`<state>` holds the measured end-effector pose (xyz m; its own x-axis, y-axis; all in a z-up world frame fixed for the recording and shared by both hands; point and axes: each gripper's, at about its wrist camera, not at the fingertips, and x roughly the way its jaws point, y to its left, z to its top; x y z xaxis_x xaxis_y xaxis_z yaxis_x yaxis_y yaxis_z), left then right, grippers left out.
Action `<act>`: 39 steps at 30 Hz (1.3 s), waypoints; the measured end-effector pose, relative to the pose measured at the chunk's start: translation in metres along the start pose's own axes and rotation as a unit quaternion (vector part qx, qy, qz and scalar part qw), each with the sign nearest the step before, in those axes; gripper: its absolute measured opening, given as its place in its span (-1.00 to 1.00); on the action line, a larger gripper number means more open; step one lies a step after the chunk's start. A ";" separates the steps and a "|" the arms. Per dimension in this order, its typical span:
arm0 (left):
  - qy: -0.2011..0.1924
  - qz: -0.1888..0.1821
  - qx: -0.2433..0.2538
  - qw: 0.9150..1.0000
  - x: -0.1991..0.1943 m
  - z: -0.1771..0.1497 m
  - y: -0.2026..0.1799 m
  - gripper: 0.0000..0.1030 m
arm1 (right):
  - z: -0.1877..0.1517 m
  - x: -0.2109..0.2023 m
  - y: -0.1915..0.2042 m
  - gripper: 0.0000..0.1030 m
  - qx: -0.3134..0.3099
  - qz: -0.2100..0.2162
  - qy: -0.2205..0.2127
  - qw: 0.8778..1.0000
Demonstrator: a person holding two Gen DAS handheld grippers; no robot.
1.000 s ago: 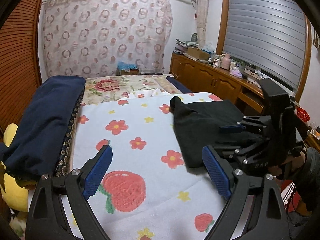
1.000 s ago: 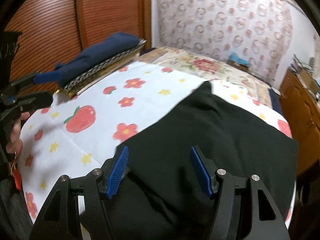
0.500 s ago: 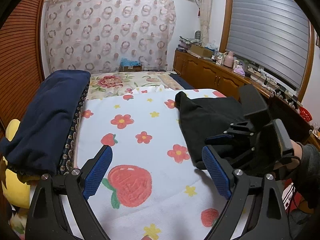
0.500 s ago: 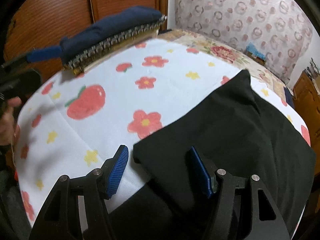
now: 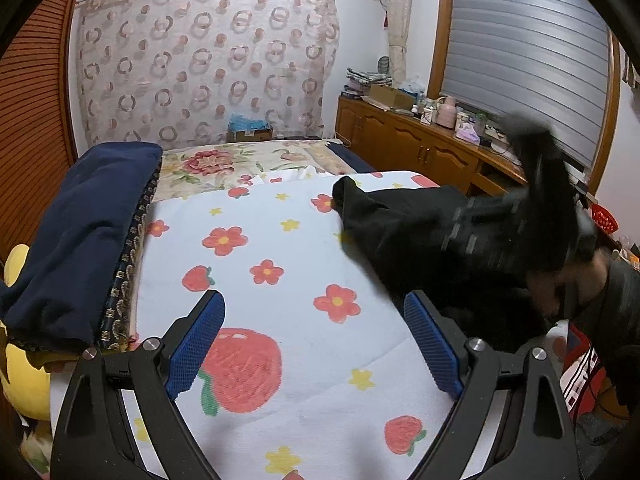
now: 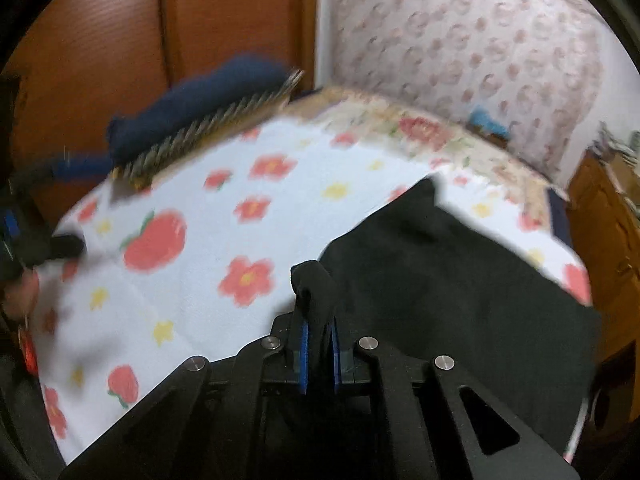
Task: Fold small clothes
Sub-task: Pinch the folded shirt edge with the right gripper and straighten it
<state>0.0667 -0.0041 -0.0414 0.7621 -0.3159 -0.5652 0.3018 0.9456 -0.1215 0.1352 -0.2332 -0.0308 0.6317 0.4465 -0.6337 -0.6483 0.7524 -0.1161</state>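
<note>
A black garment (image 5: 404,220) lies on the right side of a white sheet printed with red flowers and strawberries (image 5: 256,280). In the right wrist view my right gripper (image 6: 319,344) is shut on a bunched near corner of the black garment (image 6: 460,280), which pokes up between the blue pads. In the left wrist view the right gripper (image 5: 532,216) is a dark blur over the garment. My left gripper (image 5: 312,344) is open and empty, hovering above the sheet at the near left of the garment.
A folded navy blanket (image 5: 84,224) lies along the bed's left edge, with a yellow plush (image 5: 24,380) below it. A wooden sideboard (image 5: 432,156) with clutter runs along the right under the window. A wooden wardrobe (image 6: 160,40) stands to the left.
My right gripper has closed on the garment's near corner and is moving fast, blurring its view. My left gripper has stayed open over the sheet.
</note>
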 end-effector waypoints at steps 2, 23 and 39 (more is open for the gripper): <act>0.001 -0.003 0.001 1.000 0.001 0.000 -0.002 0.78 | 0.005 -0.019 -0.021 -0.85 0.023 -0.014 -0.024 0.999; 0.014 -0.018 0.012 1.000 0.006 0.000 -0.024 0.78 | 0.015 -0.027 -0.141 -0.87 0.153 -0.158 -0.013 0.975; 0.032 -0.050 0.025 0.998 0.023 -0.003 -0.056 0.78 | -0.022 -0.076 -0.095 -0.33 0.181 -0.165 -0.002 0.970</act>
<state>0.0657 -0.0645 -0.0495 0.6893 -0.4014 -0.6031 0.4038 0.9040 -0.1402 0.1391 -0.3492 0.0120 0.7817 0.1545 -0.6042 -0.2196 0.9750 -0.0347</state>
